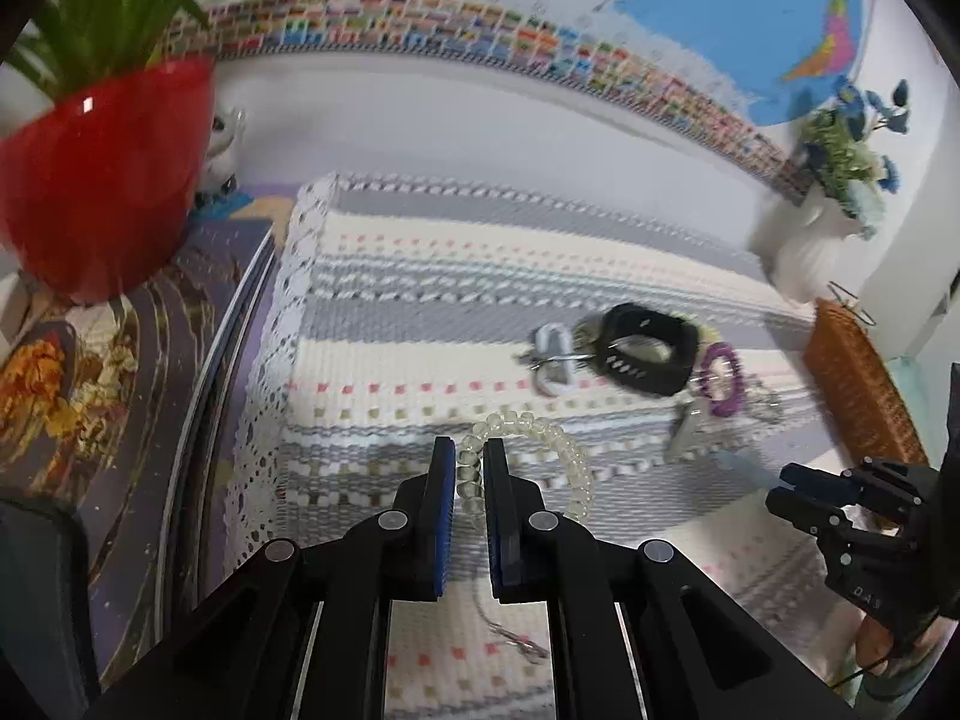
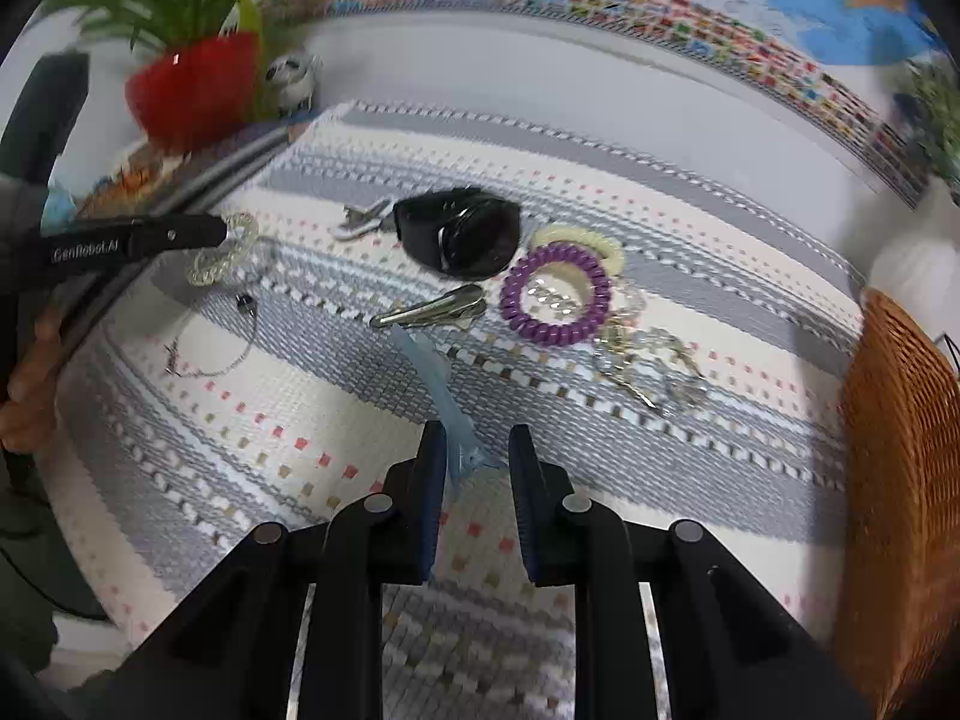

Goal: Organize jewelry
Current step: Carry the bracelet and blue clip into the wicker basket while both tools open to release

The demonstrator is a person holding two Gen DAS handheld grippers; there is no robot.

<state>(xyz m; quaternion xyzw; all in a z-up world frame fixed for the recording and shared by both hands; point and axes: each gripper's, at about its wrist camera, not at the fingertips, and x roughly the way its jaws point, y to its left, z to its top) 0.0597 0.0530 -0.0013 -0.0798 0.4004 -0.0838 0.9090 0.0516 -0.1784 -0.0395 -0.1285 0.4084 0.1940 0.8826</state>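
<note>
Worktop (image 2: pixel 690 480) under a woven striped cloth (image 2: pixel 312 420), filling most of both views; wicker basket (image 2: pixel 906 450) at the right edge of the right wrist view, likely the place for sorted pieces. Red plant pot (image 1: pixel 102 180) at upper left, well apart from the jewelry.

Black watch (image 2: pixel 462 231) near centre, purple coil band (image 2: pixel 555 294) just beside it at lower right, pale yellow band (image 2: pixel 579 237) partly under the purple one. Silver hair clip (image 2: pixel 429 306) below the watch; tangle of chain and keys (image 2: pixel 648 360) toward the basket. Thin chain with pendant (image 2: pixel 210 354) at left, lying loose on the cloth.

Left gripper (image 1: pixel 469 468) low in its view, fingers (image 1: pixel 441 480) narrowed round the clear bead bracelet (image 1: pixel 540 438), one strand of beads between the pads; closed on it by the look, though firm contact hard to confirm. Right gripper (image 2: pixel 477 456) with fingers parted moderately, pale blue clip (image 2: pixel 438 384) with its near end in the gap, close against the left pad, not pinched.

For a good lift of the bracelet: squeeze across the beads, not the elastic gap, and raise straight up so the loop hangs free without dragging the thin chain. For the blue clip: centre it between the pads before closing, since thin translucent plastic probably slips or twists from an off-centre pinch.
</note>
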